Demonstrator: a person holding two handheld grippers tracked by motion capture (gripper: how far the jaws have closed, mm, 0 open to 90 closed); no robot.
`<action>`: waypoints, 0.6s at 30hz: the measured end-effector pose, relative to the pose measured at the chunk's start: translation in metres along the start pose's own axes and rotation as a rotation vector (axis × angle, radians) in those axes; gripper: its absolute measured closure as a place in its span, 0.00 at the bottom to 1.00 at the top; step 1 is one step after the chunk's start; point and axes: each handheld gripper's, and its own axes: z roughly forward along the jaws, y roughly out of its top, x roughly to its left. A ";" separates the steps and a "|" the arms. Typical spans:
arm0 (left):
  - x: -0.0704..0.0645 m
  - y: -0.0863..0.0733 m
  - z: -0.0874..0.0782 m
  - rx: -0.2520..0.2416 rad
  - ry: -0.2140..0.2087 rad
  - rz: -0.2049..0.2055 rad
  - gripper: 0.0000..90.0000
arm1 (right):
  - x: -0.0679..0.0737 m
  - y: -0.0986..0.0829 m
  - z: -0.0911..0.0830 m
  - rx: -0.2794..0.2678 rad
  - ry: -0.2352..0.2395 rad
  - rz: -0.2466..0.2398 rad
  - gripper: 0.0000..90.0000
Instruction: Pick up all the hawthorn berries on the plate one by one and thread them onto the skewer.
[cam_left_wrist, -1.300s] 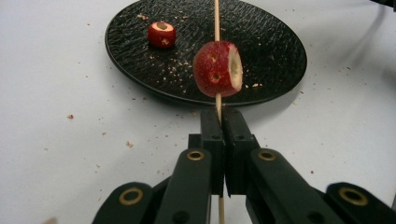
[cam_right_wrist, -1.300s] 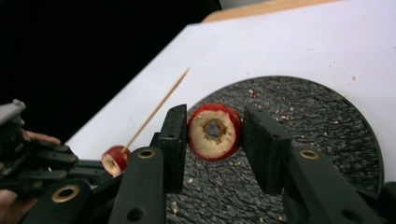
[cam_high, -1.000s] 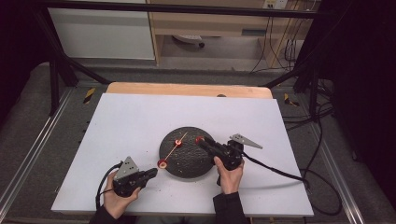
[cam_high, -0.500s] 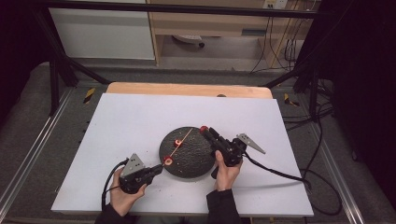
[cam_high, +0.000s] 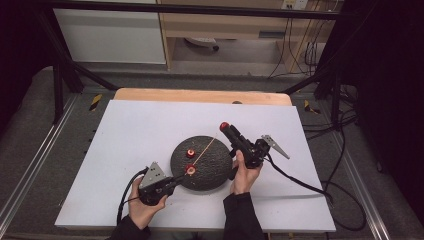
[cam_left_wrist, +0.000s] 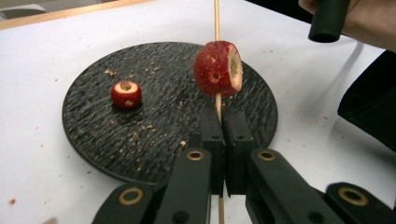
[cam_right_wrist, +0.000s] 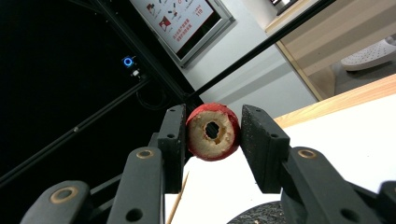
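A thin wooden skewer (cam_left_wrist: 216, 18) is clamped in my shut left gripper (cam_left_wrist: 222, 122) and slants up over the black round plate (cam_left_wrist: 154, 135). One red cored fruit (cam_left_wrist: 218, 68) is threaded on it, just past the jaws. A second, smaller red fruit (cam_left_wrist: 126, 93) lies on the plate to its left. In the high view my left gripper (cam_high: 175, 181) sits at the plate's (cam_high: 215, 172) near-left edge. My right gripper (cam_high: 226, 129) is off the plate's far right, tilted up. It is shut on a third red cored fruit (cam_right_wrist: 213, 131), whose hole faces the camera.
The plate rests on a white table sheet (cam_high: 125, 135), with a wooden strip (cam_high: 200, 96) along the far edge. Crumbs dot the plate and sheet. The right gripper's cable (cam_high: 300, 182) trails right across the sheet. Metal rails and dark frame posts flank the table.
My right gripper has lifted and drawn back to the far right, away from the skewer, with its fruit. My left gripper has shifted a little to the right with the skewer.
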 end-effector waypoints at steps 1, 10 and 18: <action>-0.001 0.001 0.001 -0.004 0.000 0.003 0.98 | 0.000 0.000 0.000 -0.002 0.003 0.003 0.69; -0.005 0.004 0.004 -0.009 0.000 0.007 0.98 | 0.001 -0.003 -0.001 -0.011 0.027 0.020 0.69; -0.005 0.003 0.005 -0.008 0.007 0.008 0.98 | 0.002 -0.004 -0.002 -0.015 0.035 0.024 0.69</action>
